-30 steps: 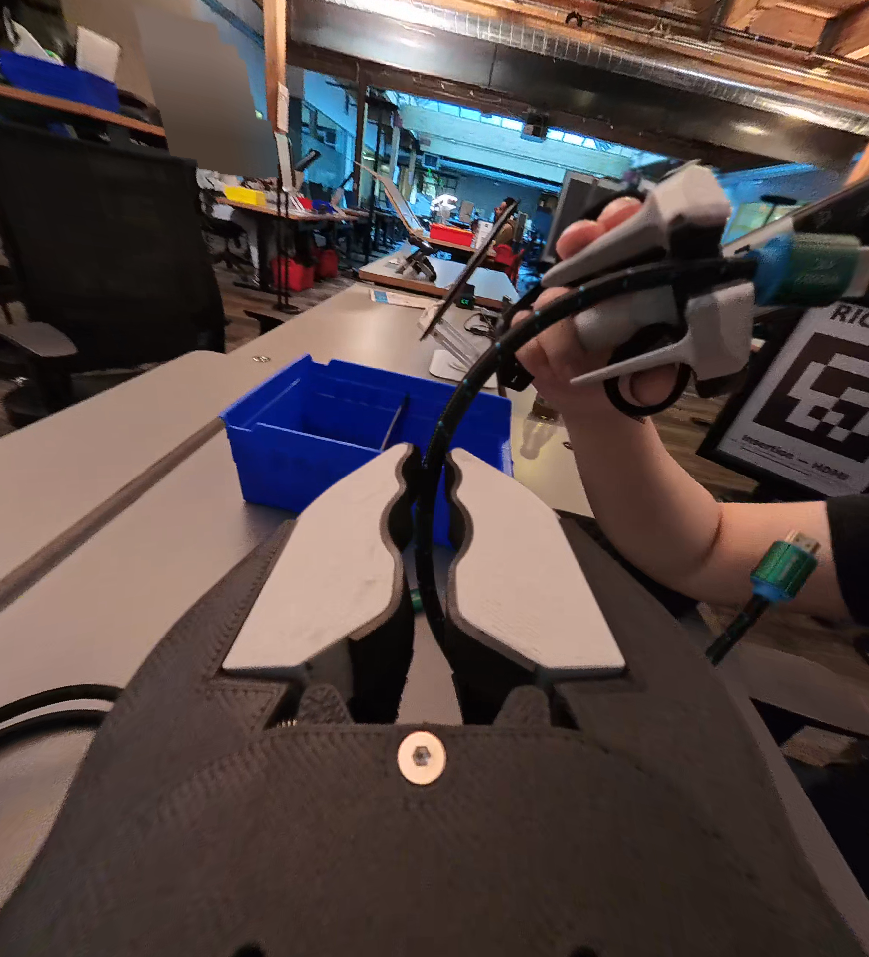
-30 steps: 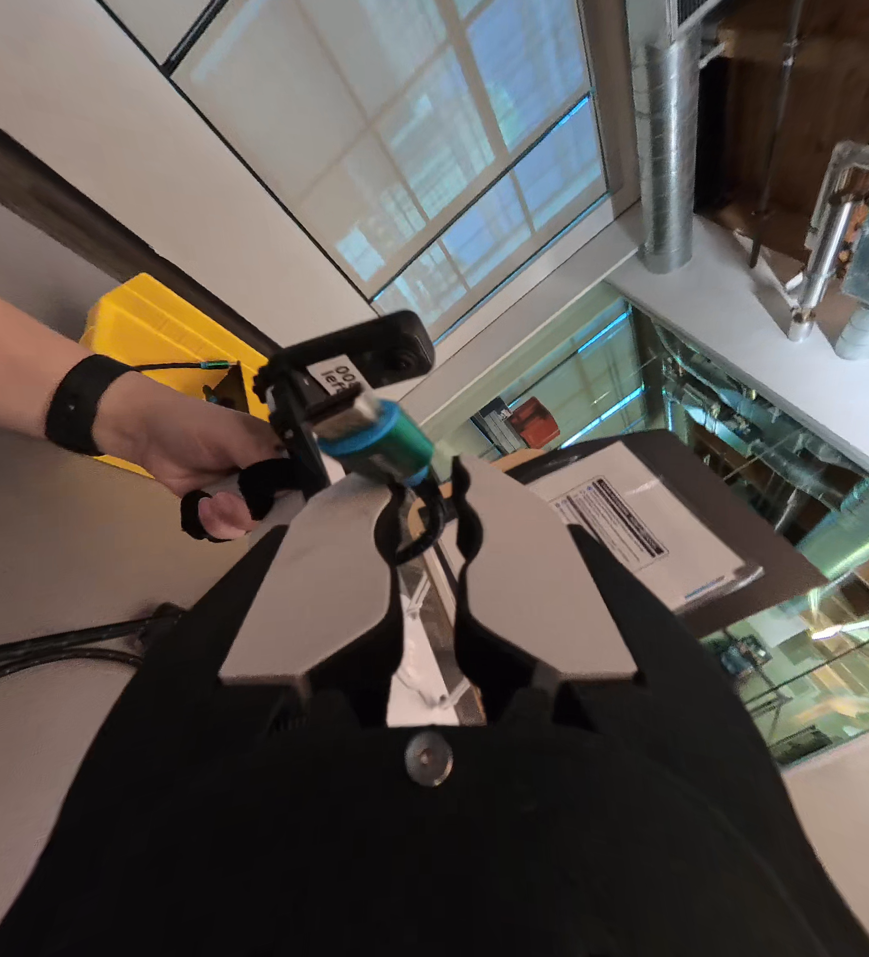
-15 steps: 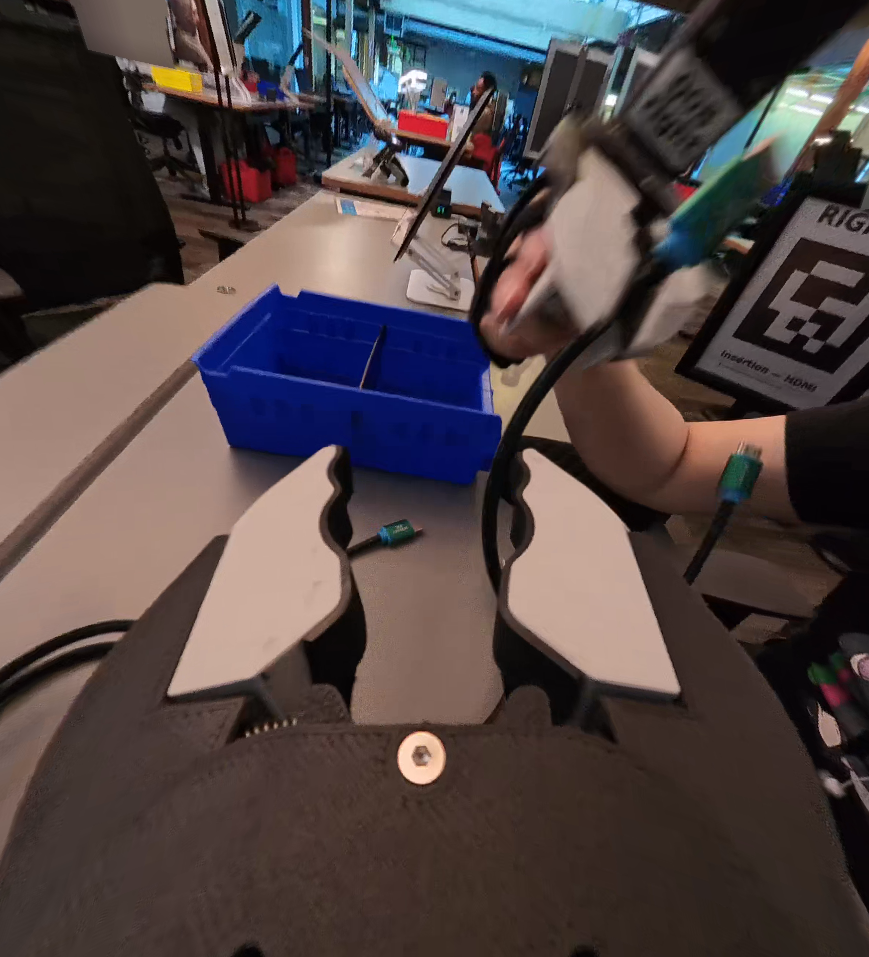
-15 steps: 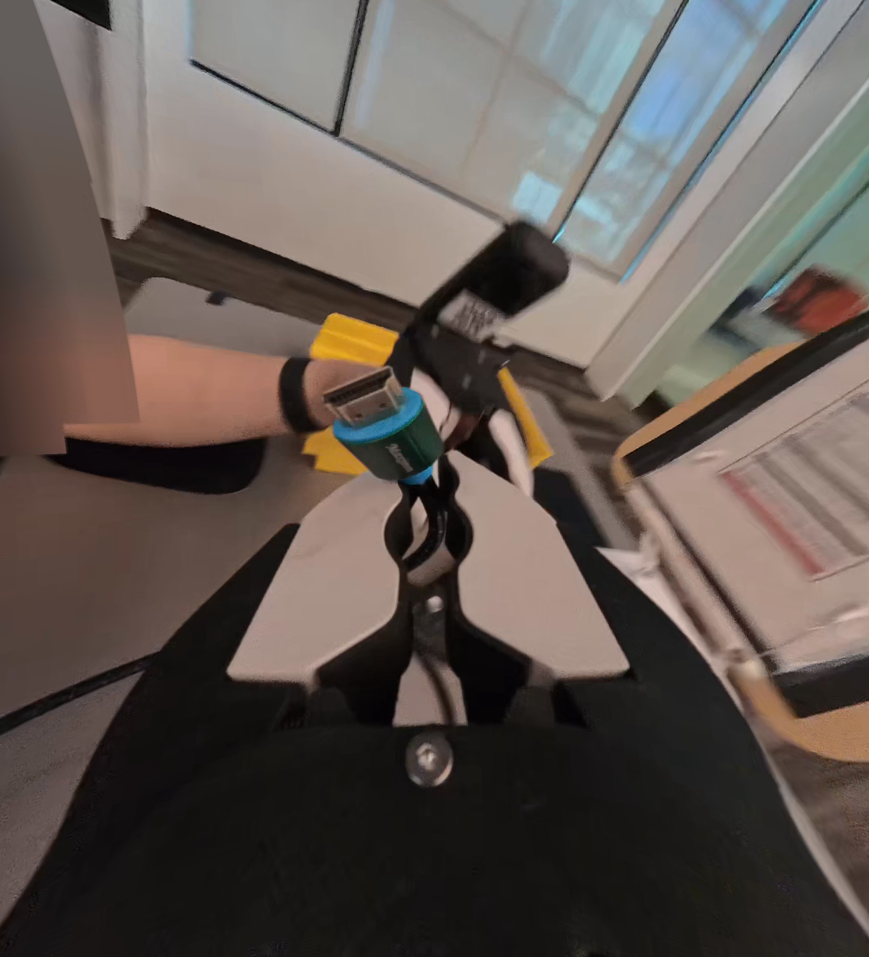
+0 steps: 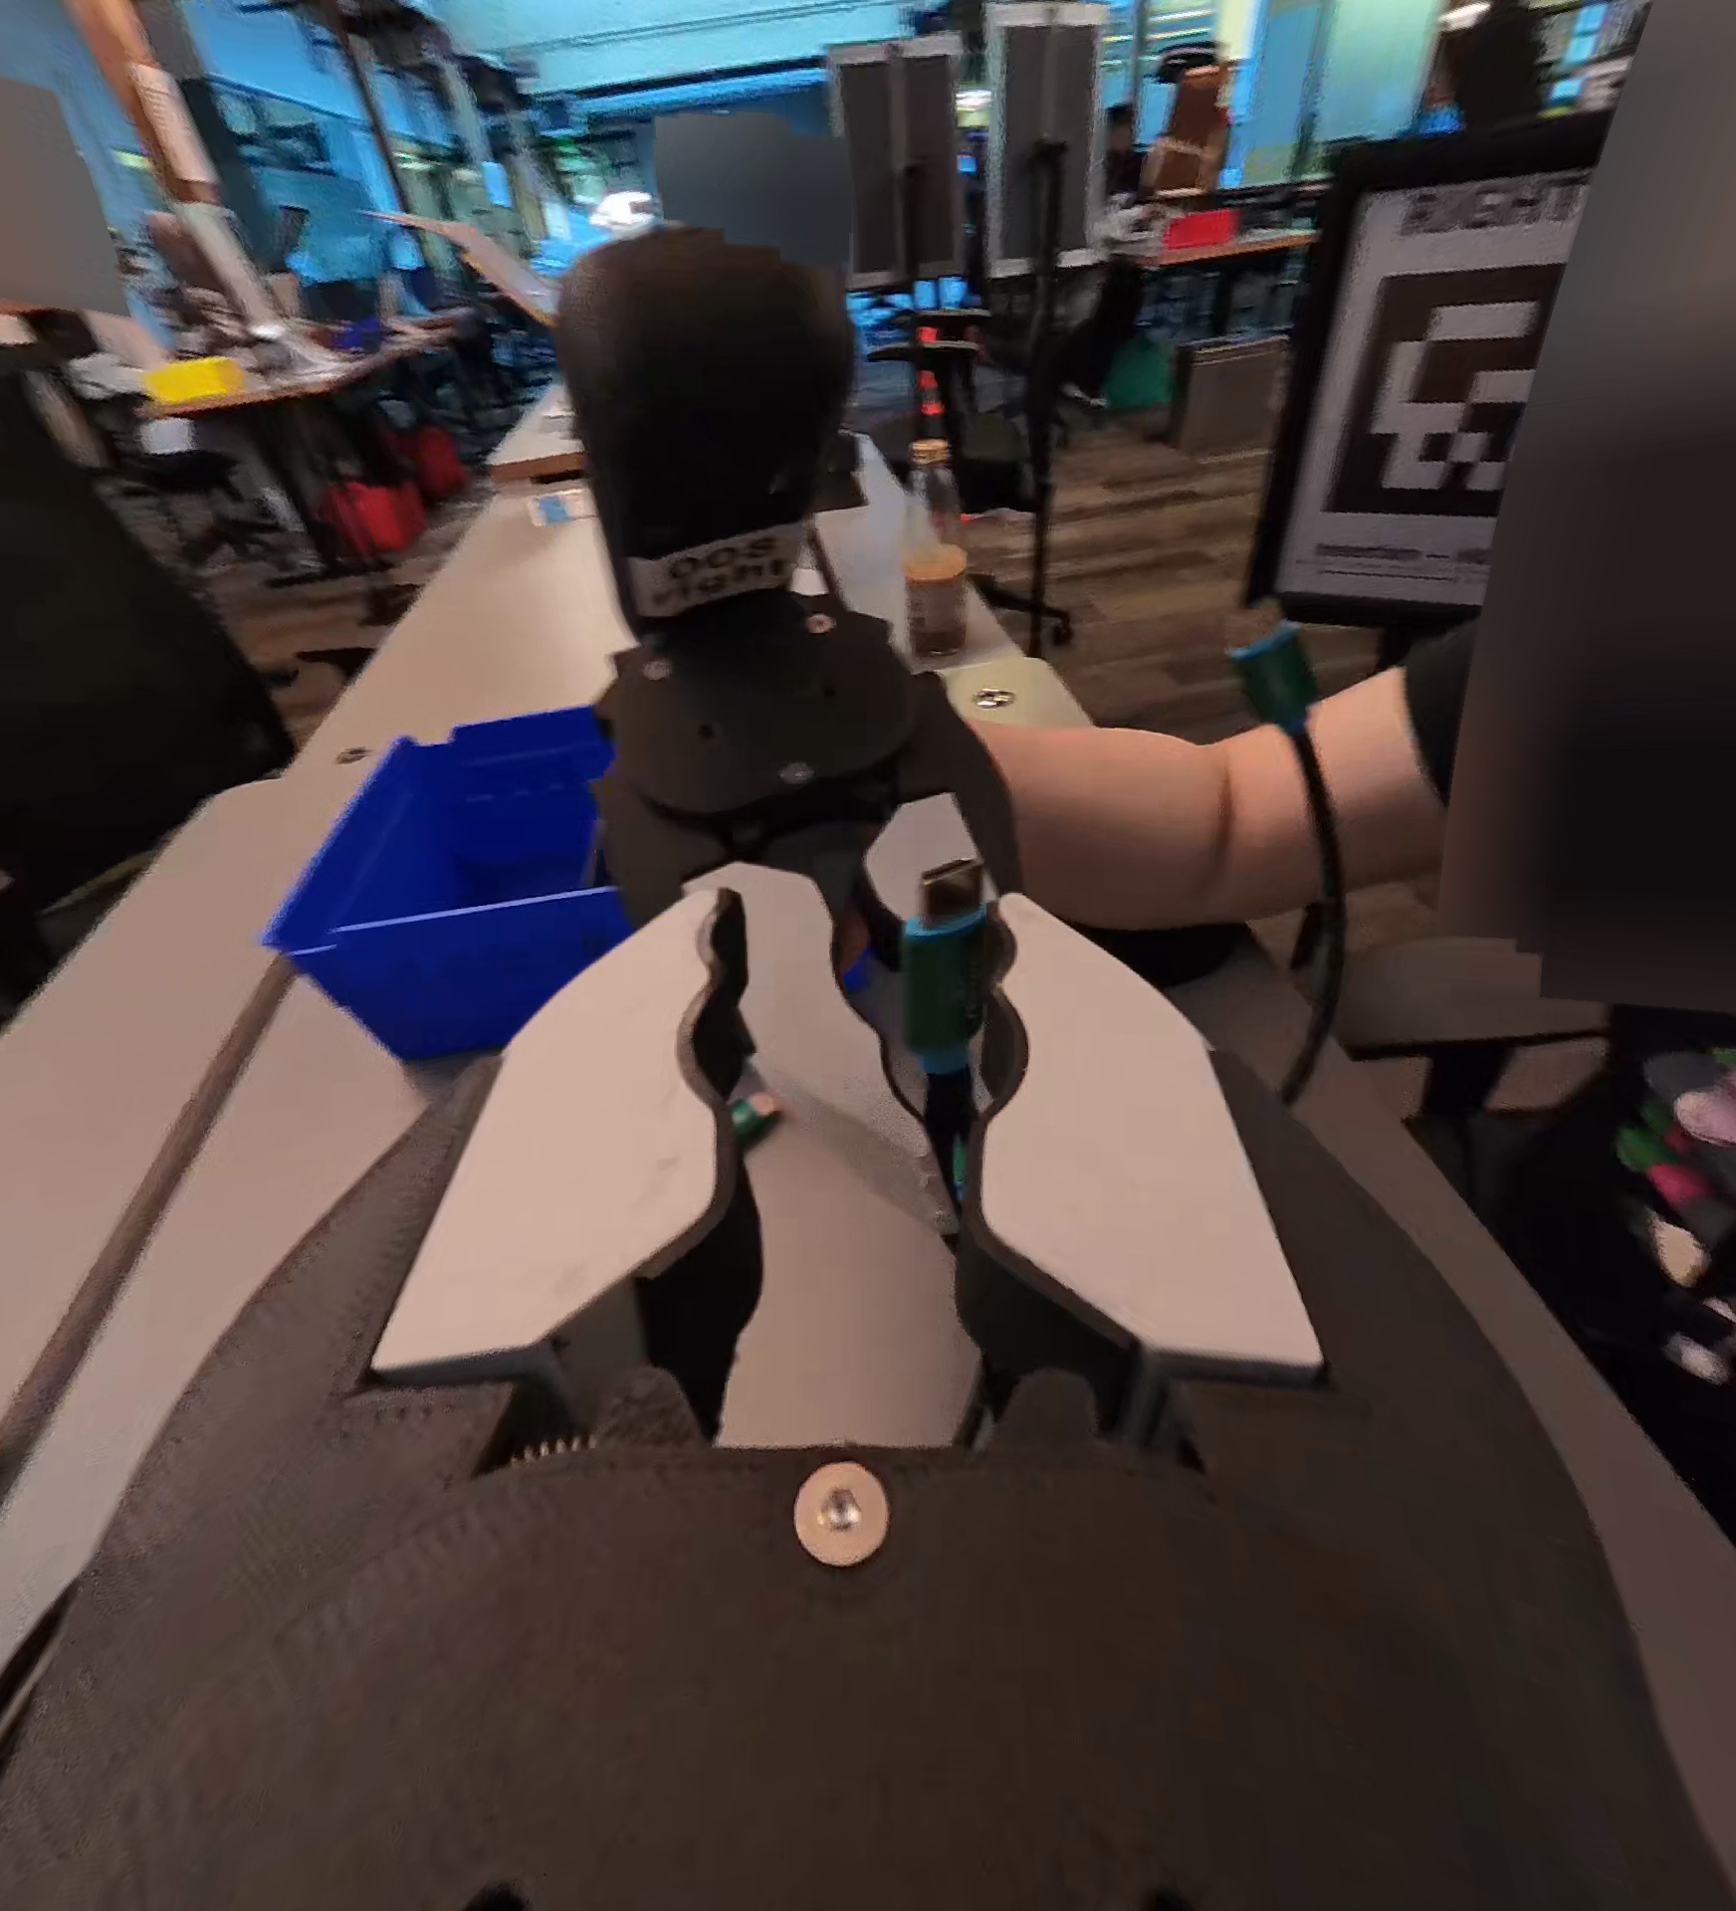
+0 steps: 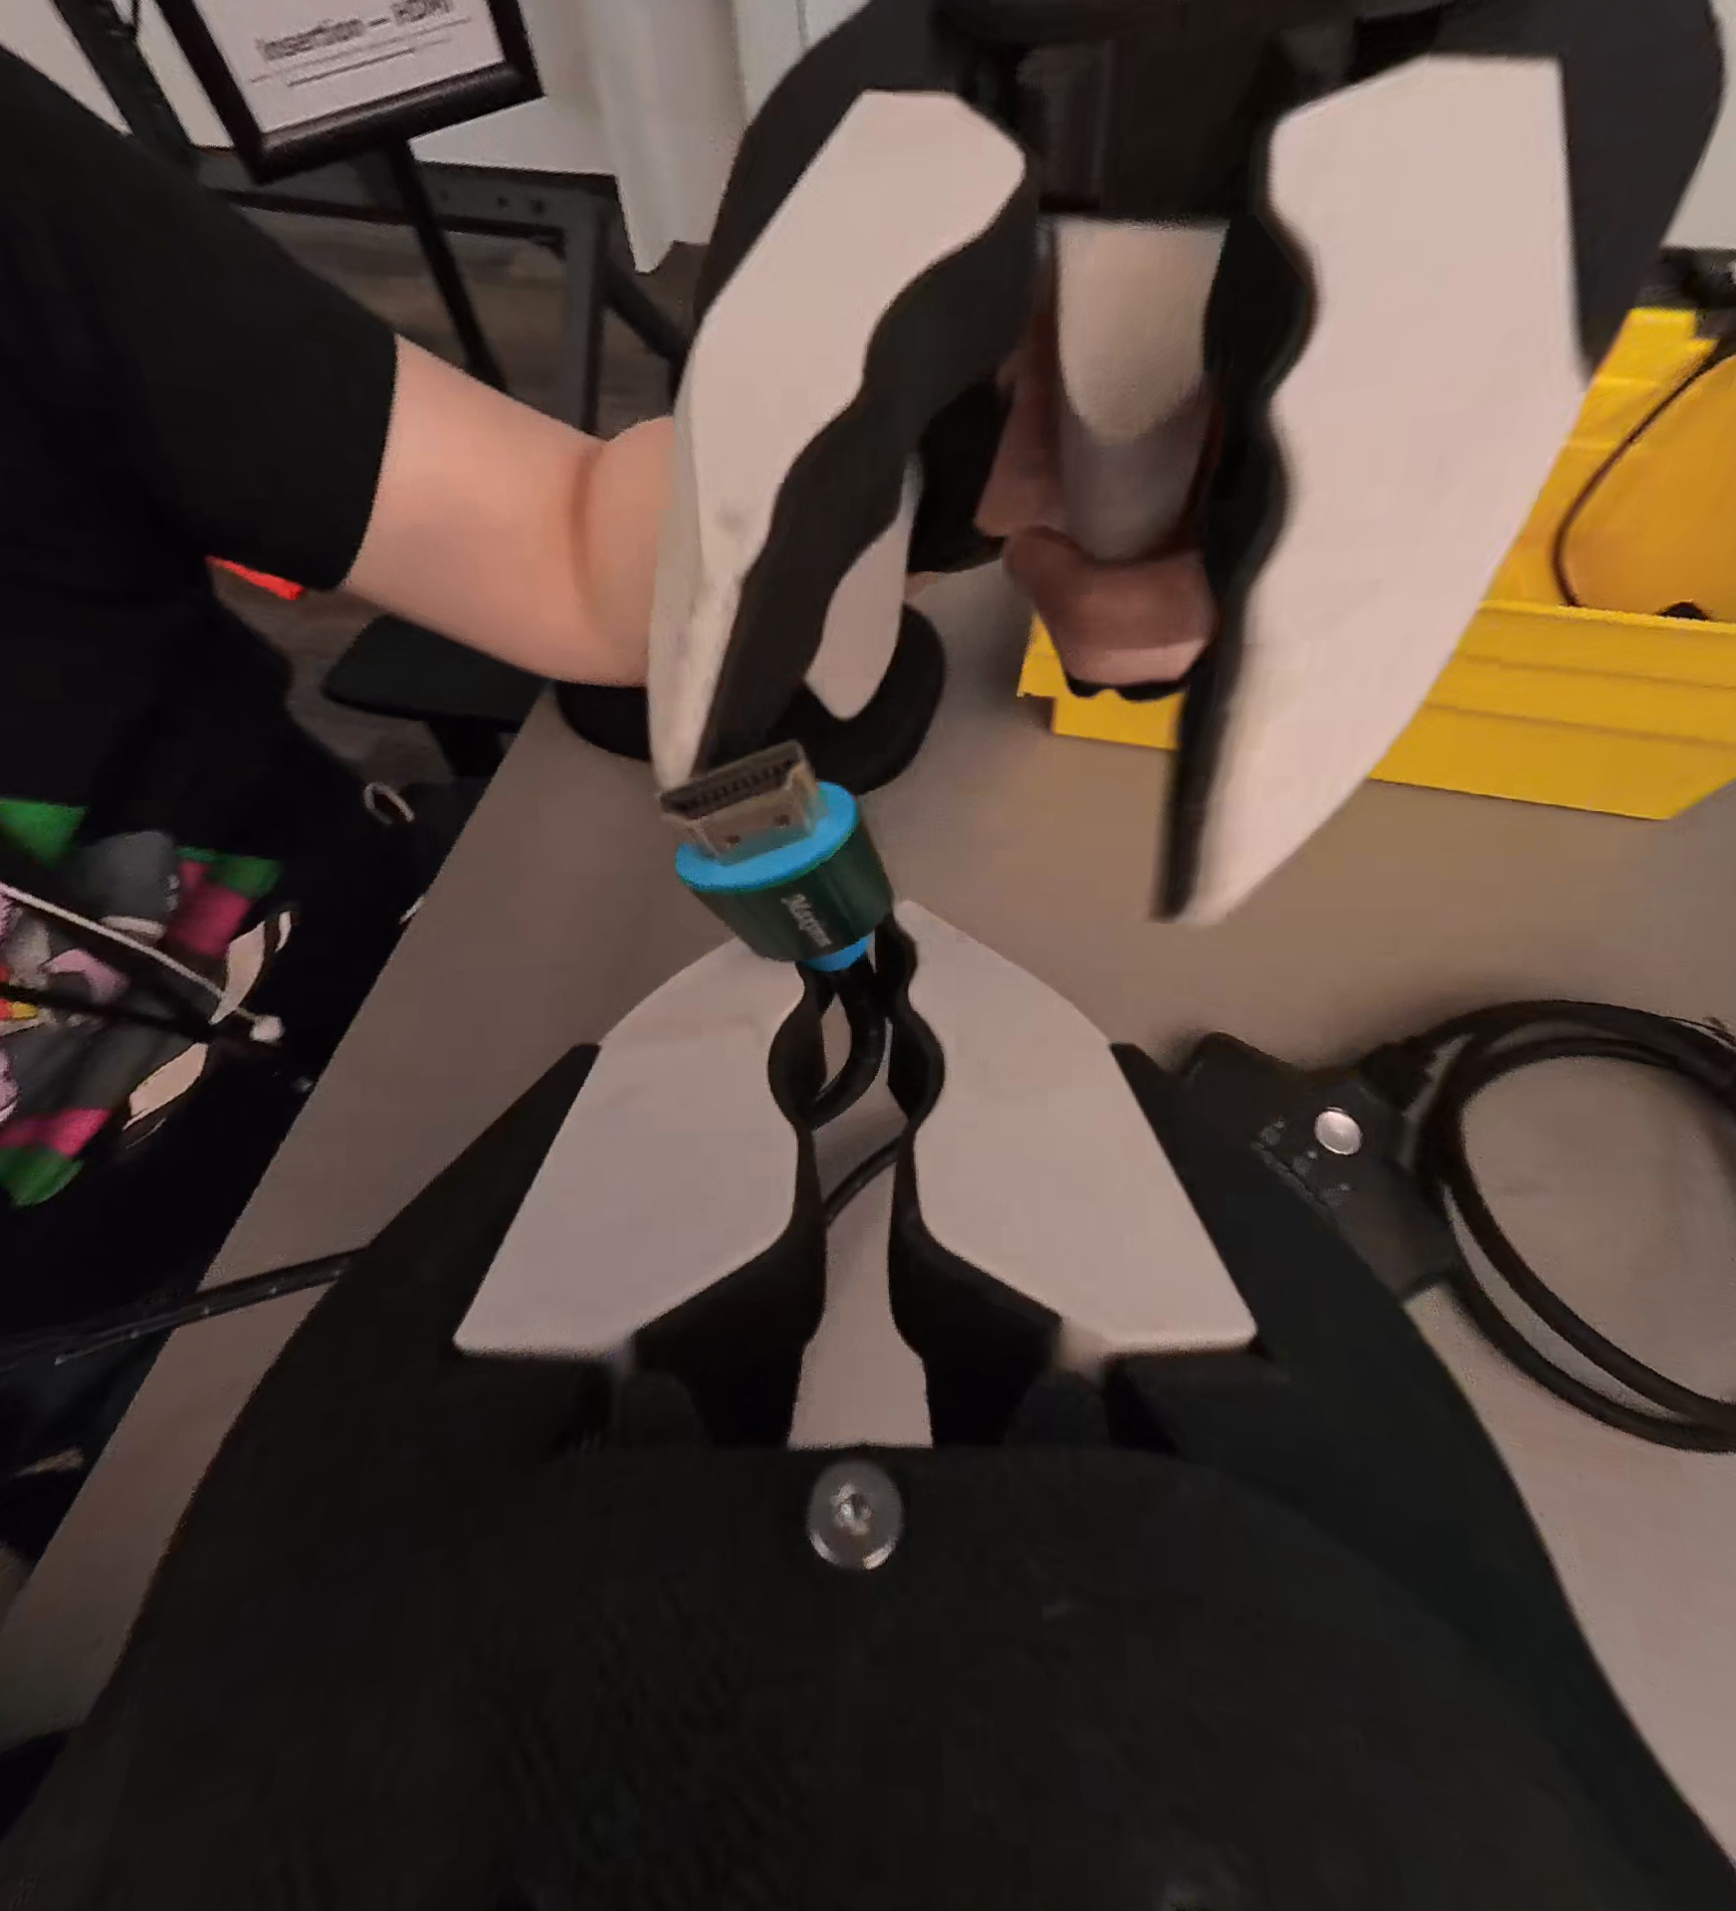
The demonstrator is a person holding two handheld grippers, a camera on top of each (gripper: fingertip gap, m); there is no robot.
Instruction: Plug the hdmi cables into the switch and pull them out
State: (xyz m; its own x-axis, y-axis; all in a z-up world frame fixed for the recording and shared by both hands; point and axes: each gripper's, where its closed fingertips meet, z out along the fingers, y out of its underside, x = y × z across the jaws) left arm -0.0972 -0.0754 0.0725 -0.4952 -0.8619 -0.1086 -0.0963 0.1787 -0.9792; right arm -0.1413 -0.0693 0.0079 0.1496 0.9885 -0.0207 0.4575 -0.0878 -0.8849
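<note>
My right gripper (image 6: 848, 972) is shut on a black HDMI cable just below its green plug with a blue ring (image 6: 791, 889). The plug's metal tip points at my left gripper (image 6: 936, 827), which faces it, open and empty. In the left wrist view the same plug (image 5: 941, 972) stands between my left gripper's (image 5: 859, 931) open fingers, close to the right finger (image 5: 1102, 1117). The right gripper's black body (image 5: 750, 724) is just behind it. A second green plug (image 5: 1272, 672) hangs by the person's forearm. A third plug (image 5: 755, 1117) lies on the table. I cannot make out the switch.
A blue bin (image 5: 450, 910) stands on the grey table (image 5: 119, 1086) beyond my left gripper. A yellow bin (image 6: 1567, 672) stands behind it. A coiled black cable (image 6: 1619, 1241) lies on the table at the right. A framed marker sign (image 5: 1443, 414) stands off the table's right edge. There is about 7 centimetres between the tips of the two grippers.
My left gripper was shut on the black cable, then opened and let it go. My right gripper swung round to face it and brought the plug between its fingers.
</note>
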